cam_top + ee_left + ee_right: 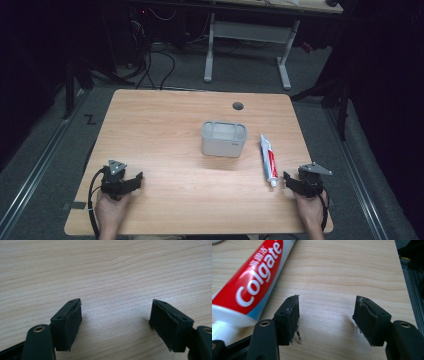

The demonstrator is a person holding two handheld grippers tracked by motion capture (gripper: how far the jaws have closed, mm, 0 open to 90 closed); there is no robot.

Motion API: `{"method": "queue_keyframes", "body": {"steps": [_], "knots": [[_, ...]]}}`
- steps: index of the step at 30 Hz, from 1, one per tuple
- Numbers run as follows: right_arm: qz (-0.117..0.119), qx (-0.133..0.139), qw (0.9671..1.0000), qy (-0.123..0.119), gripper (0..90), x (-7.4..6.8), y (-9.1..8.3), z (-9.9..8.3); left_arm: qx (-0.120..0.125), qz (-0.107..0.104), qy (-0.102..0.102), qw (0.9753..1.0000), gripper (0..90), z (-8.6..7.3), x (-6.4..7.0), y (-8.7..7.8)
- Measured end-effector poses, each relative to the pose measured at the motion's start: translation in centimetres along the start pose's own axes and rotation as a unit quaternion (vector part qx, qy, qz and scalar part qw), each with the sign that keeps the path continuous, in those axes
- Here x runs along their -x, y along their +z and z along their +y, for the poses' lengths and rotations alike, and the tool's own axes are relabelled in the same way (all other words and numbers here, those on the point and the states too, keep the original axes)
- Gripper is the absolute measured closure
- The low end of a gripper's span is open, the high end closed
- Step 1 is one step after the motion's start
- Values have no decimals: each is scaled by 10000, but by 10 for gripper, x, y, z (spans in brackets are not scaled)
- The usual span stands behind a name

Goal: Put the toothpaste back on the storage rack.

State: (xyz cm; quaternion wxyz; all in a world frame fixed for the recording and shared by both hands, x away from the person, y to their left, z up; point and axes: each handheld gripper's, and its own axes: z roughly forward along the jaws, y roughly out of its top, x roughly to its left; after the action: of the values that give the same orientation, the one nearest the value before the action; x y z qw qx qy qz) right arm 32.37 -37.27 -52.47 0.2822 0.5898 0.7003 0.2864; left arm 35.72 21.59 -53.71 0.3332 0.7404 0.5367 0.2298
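Your left tool [131, 181] rests at the near left of the desk [165, 125], jaws spread wide with only bare wood between them in the left gripper view. Toward the middle of the desk stands a grey plastic container [223, 138], upright. Just right of it lies the Colgate toothpaste tube [268, 160], flat, its white cap pointing toward you. Your right tool [291, 181] sits just right of that cap, jaws wide apart and holding nothing; the tube [252, 282] lies beside its left jaw.

A grey bin [223, 139] stands mid-table [165, 125].
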Motion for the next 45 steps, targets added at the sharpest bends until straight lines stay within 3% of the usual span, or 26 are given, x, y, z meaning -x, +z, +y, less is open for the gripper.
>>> {"method": "queue_keyframes", "body": {"steps": [3, 10, 18, 23, 30, 37, 45], "knots": [[105, 72, 9999, 76, 393, -1, -5, -3, -1, 0, 2, 10000, 260, 0, 0, 0], [57, 420, 9991, -5, 457, -7, -20, -12, 0, 2, 1, 10000, 259, 0, 0, 0], [290, 392, 9987, 140, 509, -9, -35, -21, 2, -2, 3, 10000, 259, 0, 0, 0], [345, 423, 9985, 94, 525, -12, -44, -22, -7, -4, 6, 10000, 258, 0, 0, 0], [469, 527, 9974, -121, 522, -27, -51, -16, 3, -4, 3, 10000, 258, 0, 0, 0], [603, 554, 9965, -194, 518, -36, -52, -7, -1, -3, -1, 10000, 258, 0, 0, 0], [726, 563, 9948, -450, 513, -42, -50, 11, 0, -9, -6, 10000, 258, 0, 0, 0]]}}
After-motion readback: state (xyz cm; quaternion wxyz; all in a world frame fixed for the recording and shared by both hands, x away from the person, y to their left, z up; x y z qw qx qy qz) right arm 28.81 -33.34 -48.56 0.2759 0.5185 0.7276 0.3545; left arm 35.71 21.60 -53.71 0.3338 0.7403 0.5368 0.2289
